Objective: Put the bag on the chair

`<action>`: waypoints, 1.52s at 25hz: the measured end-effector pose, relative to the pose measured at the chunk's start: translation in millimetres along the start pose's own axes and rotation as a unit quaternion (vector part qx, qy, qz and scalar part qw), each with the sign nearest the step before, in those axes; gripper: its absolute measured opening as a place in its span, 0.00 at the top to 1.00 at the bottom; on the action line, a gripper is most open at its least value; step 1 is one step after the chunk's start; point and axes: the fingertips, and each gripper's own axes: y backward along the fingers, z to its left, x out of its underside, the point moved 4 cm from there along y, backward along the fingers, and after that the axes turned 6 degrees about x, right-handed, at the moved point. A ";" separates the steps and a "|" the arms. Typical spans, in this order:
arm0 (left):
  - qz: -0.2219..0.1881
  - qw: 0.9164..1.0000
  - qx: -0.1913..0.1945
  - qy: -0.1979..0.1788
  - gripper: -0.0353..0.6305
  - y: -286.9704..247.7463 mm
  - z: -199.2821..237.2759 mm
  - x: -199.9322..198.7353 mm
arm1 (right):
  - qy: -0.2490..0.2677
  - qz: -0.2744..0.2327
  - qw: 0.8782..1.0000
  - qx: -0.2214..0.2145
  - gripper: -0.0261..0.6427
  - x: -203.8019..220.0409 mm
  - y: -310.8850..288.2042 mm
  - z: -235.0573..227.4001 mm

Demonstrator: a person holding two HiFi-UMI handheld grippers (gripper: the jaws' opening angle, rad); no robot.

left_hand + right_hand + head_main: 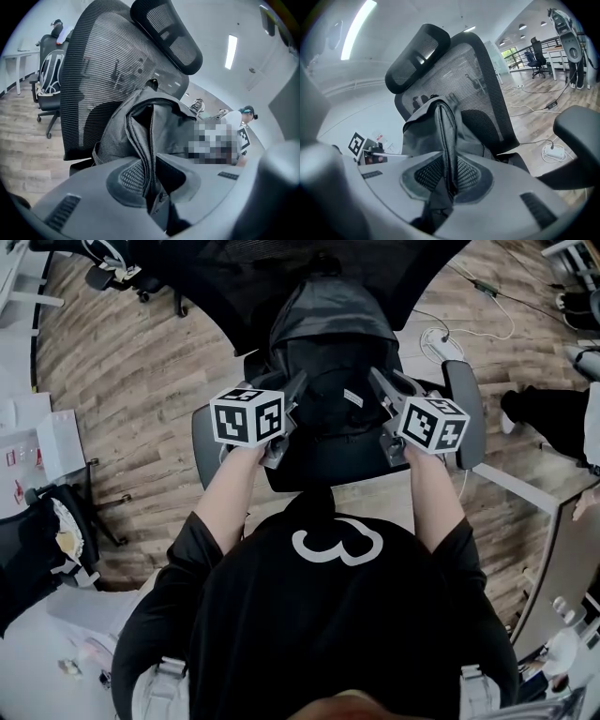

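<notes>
A dark grey backpack (330, 343) stands upright on the seat of a black mesh office chair (464, 418), its back against the backrest. My left gripper (292, 397) holds the bag's left side and my right gripper (381, 390) its right side. In the left gripper view the bag (140, 126) leans on the mesh back, and the left gripper (152, 187) is shut on a zippered fold of fabric. In the right gripper view the right gripper (447, 185) is shut on a fabric edge of the bag (436, 126). The seat is mostly hidden under the bag.
Another office chair (141, 277) stands at the far left, and a white desk (37, 442) is at the left. A power strip and cables (441, 338) lie on the wooden floor to the right. A person's shoe (530, 413) is at the right edge.
</notes>
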 end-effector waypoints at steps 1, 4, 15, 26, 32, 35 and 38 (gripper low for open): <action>-0.001 1.000 -0.001 -0.001 0.88 -0.3 -0.4 0.7 | 0.000 -0.001 1.000 -0.003 0.88 0.8 0.4 0.0; -0.005 1.000 -0.001 -0.009 0.84 -0.4 -3.4 1.9 | 0.001 -0.005 1.000 -0.006 0.84 1.5 2.4 0.8; -0.020 0.999 -0.032 -0.024 0.57 22.7 -12.4 12.8 | 0.019 -0.030 0.999 0.024 0.65 7.3 38.8 -6.1; -0.056 0.998 0.017 -0.012 0.57 86.5 -63.8 33.0 | 0.034 -0.072 0.997 -0.025 0.66 13.1 125.5 40.4; -0.084 0.994 0.061 -0.036 0.60 122.9 -118.4 39.5 | 0.050 -0.098 0.992 -0.059 0.72 20.5 181.9 78.5; -0.088 0.991 0.084 -0.051 0.65 139.4 -148.6 49.4 | 0.060 -0.106 0.990 -0.077 0.78 29.6 207.9 97.3; -0.092 0.988 0.107 -0.067 0.74 155.0 -181.2 60.4 | 0.065 -0.110 0.987 -0.101 0.85 41.0 233.1 117.0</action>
